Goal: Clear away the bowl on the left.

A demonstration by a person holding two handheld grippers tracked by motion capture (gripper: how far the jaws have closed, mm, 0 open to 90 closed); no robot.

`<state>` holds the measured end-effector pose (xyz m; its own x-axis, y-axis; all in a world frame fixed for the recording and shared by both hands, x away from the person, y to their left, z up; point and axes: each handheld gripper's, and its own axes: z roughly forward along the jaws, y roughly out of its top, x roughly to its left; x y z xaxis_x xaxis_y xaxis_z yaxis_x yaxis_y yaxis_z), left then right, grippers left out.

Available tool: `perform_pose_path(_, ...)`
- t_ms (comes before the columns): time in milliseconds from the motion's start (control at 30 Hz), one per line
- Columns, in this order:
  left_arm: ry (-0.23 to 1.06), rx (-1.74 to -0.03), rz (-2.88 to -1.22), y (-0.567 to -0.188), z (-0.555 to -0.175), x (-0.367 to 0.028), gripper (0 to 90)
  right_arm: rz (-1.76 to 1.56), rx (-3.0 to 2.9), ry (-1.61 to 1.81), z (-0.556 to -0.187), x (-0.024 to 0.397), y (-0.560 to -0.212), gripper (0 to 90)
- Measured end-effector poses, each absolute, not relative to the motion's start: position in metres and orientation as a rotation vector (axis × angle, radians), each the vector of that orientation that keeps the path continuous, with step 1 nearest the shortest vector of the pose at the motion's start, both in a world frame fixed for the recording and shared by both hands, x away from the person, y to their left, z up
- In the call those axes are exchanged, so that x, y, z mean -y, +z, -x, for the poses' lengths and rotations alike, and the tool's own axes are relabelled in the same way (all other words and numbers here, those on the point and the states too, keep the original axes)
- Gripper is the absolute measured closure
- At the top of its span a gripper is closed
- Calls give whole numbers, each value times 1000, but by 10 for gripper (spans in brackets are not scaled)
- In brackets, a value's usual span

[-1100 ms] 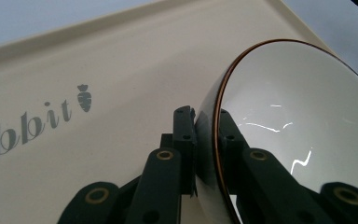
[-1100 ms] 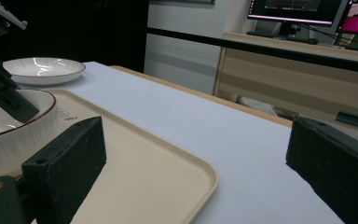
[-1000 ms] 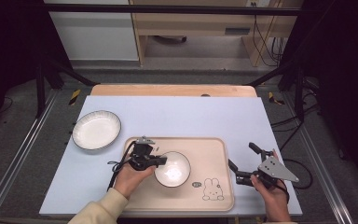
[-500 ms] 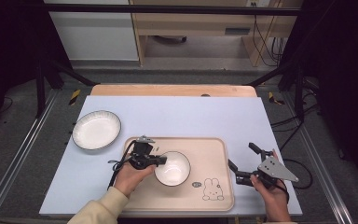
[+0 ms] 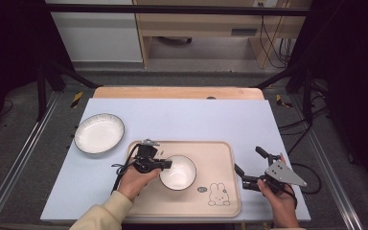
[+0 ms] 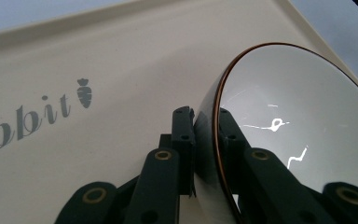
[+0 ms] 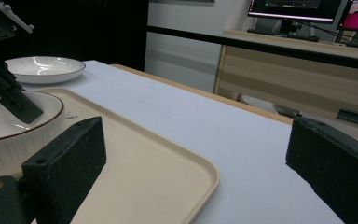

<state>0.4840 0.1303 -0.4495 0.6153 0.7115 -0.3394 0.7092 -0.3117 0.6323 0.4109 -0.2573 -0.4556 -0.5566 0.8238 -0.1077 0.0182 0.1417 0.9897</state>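
Pinching the bowl's [image 5: 178, 172] near rim, the left hand-held gripper [image 5: 165, 164] sat clamped on it over the tray [image 5: 220, 158]. The right hand-held gripper [image 5: 250, 167] waited wide open and empty, just right of the tray.

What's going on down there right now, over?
Left tool clamped on the bowl rim, bowl on the tray. Right tool open, holding nothing, beside tray. Nothing in the way.

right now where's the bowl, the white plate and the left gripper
bowl [image 5: 178, 173], high view, on its white inside
white plate [image 5: 99, 132], high view, on its centre
left gripper [image 6: 206, 135], left gripper view, between the fingertips pinching the bowl's rim
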Motion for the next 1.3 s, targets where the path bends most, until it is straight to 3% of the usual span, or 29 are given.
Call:
perform_pose_path(700, 10, -1102, -2064, -449, -483, -131, 796, -822, -1744, 1481, -411, 257, -456, 51)
perform_pose_path(1300, 76, -1091, -2065, -447, -480, -132, 657, -828, -1745, 1480, -411, 256, -456, 51)
